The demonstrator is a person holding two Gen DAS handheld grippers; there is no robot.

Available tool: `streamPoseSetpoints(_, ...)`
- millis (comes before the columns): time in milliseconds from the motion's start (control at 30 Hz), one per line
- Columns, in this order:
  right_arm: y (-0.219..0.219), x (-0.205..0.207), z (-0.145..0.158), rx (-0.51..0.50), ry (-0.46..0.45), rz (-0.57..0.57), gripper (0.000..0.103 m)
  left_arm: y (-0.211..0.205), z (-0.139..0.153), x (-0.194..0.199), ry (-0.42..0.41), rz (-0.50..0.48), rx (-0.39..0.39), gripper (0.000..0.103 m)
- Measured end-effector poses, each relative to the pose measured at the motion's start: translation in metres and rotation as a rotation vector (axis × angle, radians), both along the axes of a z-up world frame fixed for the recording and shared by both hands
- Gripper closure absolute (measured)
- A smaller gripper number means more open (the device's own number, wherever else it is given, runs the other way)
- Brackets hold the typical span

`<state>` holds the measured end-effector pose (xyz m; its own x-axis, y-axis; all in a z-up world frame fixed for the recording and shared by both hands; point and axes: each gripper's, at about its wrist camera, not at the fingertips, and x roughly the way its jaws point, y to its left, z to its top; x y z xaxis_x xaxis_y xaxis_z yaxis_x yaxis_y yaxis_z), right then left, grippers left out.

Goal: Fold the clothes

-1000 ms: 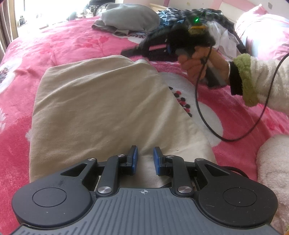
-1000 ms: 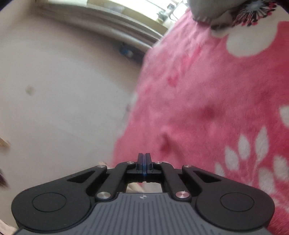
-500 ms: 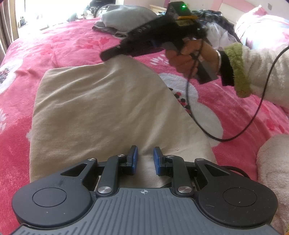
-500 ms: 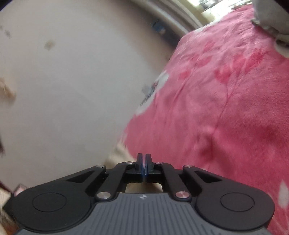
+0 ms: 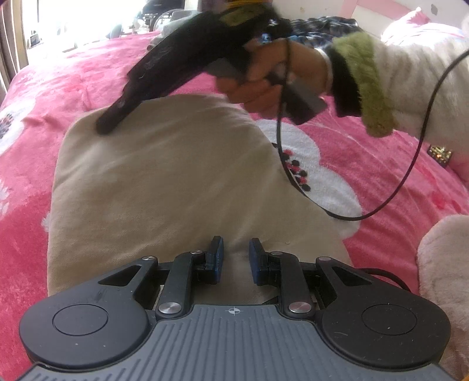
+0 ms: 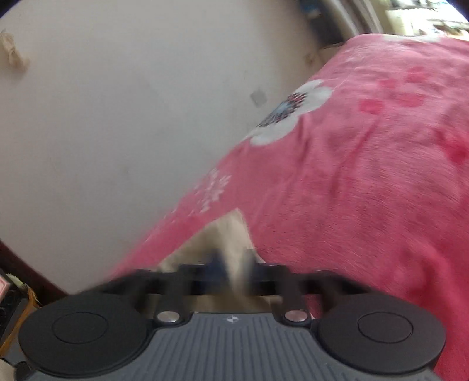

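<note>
The left gripper [image 5: 236, 258] sat low over the near edge of the beige cloth [image 5: 176, 187], its 2 blue pads [image 5: 217, 256] a small gap apart with nothing pinched between them – only the cloth's surface showed through the gap. Whether the tips touched the fabric could not be told.

The cloth lay folded flat on the pink blanket [image 5: 395, 175], a rough rectangle running away from the left gripper, with a soft crease down its right side. Past that side a white flower print [image 5: 322, 175] on the blanket showed.

The right gripper [image 5: 102, 127] reached in from the upper right, held by a hand [image 5: 263, 85] in a cream sleeve [image 5: 425, 73] with a green cuff [image 5: 363, 85]. Its dark tip stood over the cloth's far left corner; contact could not be judged through the blur. In its own view the right gripper [image 6: 233, 263] was smeared, yet its jaws had just been opening and stood slightly apart, with beige cloth [image 6: 225, 234] seen in the gap but not pressed by the pads. A black cable [image 5: 410, 170] looped from the right hand down across the blanket.

Beyond, more clothes [image 5: 322, 25] were heaped at the bed's far end – a plaid piece among them. Off the blanket's edge, the right view showed pale floor [image 6: 117, 117].
</note>
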<state>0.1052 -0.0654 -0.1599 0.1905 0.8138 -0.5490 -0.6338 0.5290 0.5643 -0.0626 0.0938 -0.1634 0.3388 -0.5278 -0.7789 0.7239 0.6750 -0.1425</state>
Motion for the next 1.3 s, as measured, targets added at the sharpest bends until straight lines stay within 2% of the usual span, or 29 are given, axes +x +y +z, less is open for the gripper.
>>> streamPoseSetpoints(100, -0.008, 0.011, 0.0, 0.083, 0.054, -0.075, 0.099, 0.003, -0.001, 0.001, 0.003, 0.002, -0.015, 0.083)
streamPoseSetpoints(267, -0.047, 0.025, -0.008, 0.252, 0.196, -0.366, 0.102, 0.005, -0.001, 0.002, 0.012, -0.002, -0.028, 0.083)
streamPoseSetpoints(333, -0.049, 0.027, 0.003, 0.271, 0.19, -0.356, 0.099, 0.006, -0.001, 0.003, 0.016, -0.002, -0.034, 0.083)
streamPoseSetpoints(367, -0.047, 0.027, 0.011, 0.258, 0.181, -0.326, 0.095, 0.006, -0.001, 0.003, 0.018, -0.002, -0.036, 0.083)
streamPoseSetpoints(467, -0.014, 0.025, 0.021, 0.093, 0.169, -0.179, 0.044, 0.007, -0.002, 0.004, 0.018, -0.004, -0.039, 0.083)
streamPoseSetpoints(500, 0.001, 0.025, 0.019, 0.025, 0.17, -0.136, 0.047, 0.006, -0.002, 0.003, 0.014, -0.006, -0.036, 0.083)
streamPoseSetpoints(533, 0.015, 0.025, 0.018, -0.043, 0.17, -0.093, 0.055, 0.006, -0.001, 0.003, 0.009, -0.008, -0.032, 0.083)
streamPoseSetpoints(567, 0.027, 0.026, 0.014, -0.095, 0.166, -0.087, 0.08, 0.005, -0.001, 0.001, 0.002, -0.011, -0.025, 0.083)
streamPoseSetpoints(600, 0.032, 0.027, 0.011, -0.105, 0.175, -0.115, 0.089, 0.004, 0.0, 0.0, -0.005, -0.014, -0.018, 0.083)
streamPoseSetpoints(633, 0.029, 0.033, 0.009, -0.07, 0.196, -0.172, 0.092, 0.004, 0.001, -0.001, -0.008, -0.014, -0.011, 0.083)
streamPoseSetpoints(667, 0.026, 0.038, 0.008, -0.032, 0.219, -0.232, 0.103, 0.005, 0.003, -0.001, -0.003, -0.009, -0.007, 0.083)
streamPoseSetpoints(767, -0.007, 0.052, 0.016, 0.119, 0.26, -0.499, 0.102, 0.015, 0.014, -0.007, 0.024, 0.017, -0.003, 0.083)
streamPoseSetpoints(867, -0.034, 0.041, 0.045, 0.185, 0.234, -0.546, 0.101, 0.033, 0.025, -0.015, 0.047, 0.042, -0.007, 0.083)
streamPoseSetpoints(967, -0.041, 0.003, 0.084, 0.064, 0.103, -0.428, 0.1, 0.053, 0.031, -0.022, 0.055, 0.074, 0.002, 0.082)
streamPoseSetpoints(1067, -0.036, -0.048, 0.106, -0.098, -0.008, -0.308, 0.099, 0.071, 0.026, -0.022, 0.036, 0.148, 0.11, 0.081)
streamPoseSetpoints(1167, -0.026, -0.1, 0.107, -0.253, -0.068, -0.247, 0.099, 0.092, 0.021, -0.018, 0.058, 0.223, 0.196, 0.082)
streamPoseSetpoints(1233, -0.016, -0.133, 0.103, -0.333, -0.102, -0.211, 0.099, 0.107, 0.026, -0.016, 0.112, 0.282, 0.165, 0.081)
streamPoseSetpoints(1300, -0.003, -0.168, 0.098, -0.38, -0.14, -0.192, 0.097, 0.123, 0.03, -0.013, 0.204, 0.343, 0.066, 0.074)
